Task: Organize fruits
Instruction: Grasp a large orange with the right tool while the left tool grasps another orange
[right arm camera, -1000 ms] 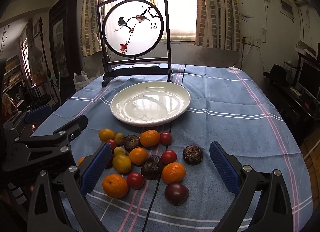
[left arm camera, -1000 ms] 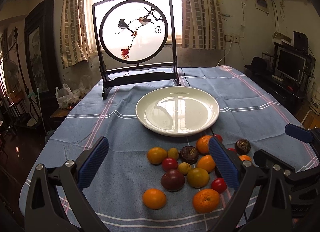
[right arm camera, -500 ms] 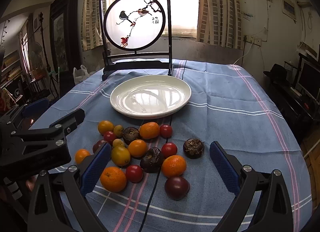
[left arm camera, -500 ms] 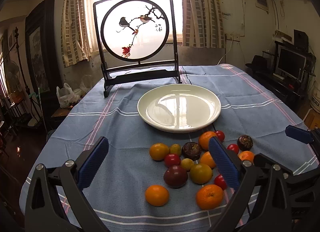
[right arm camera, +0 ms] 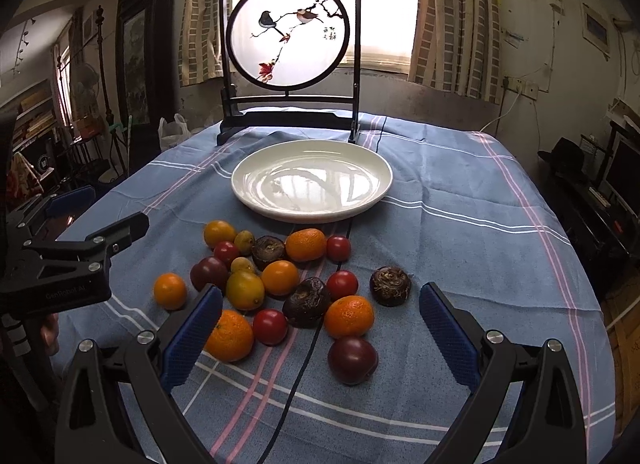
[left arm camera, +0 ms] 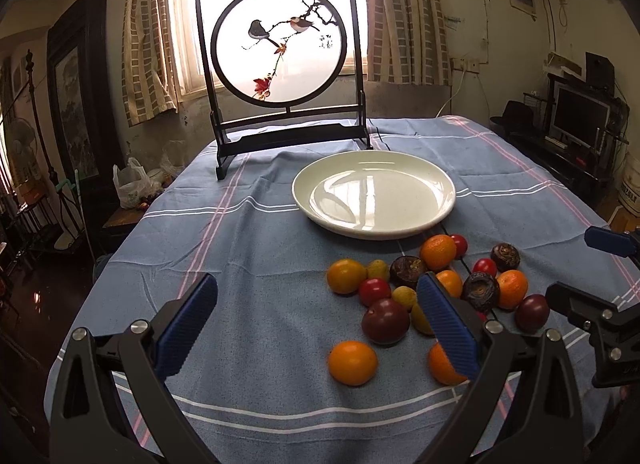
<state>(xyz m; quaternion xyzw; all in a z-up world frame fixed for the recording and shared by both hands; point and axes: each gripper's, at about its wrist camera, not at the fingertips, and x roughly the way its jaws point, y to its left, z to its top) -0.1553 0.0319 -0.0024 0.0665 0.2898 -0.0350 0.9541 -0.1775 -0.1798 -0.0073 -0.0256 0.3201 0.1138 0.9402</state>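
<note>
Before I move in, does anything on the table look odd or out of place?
One thing: a thin black cable runs across the tablecloth, under the loose fruit pile. The white plate is bare. Nothing spilled or damaged.

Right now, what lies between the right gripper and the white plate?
In the right wrist view, the fruit pile lies on the blue tablecloth between the open right gripper and the empty white plate.

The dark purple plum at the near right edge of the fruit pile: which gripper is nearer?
Right. The right gripper hangs just above the plum; the left gripper sits further left.
</note>
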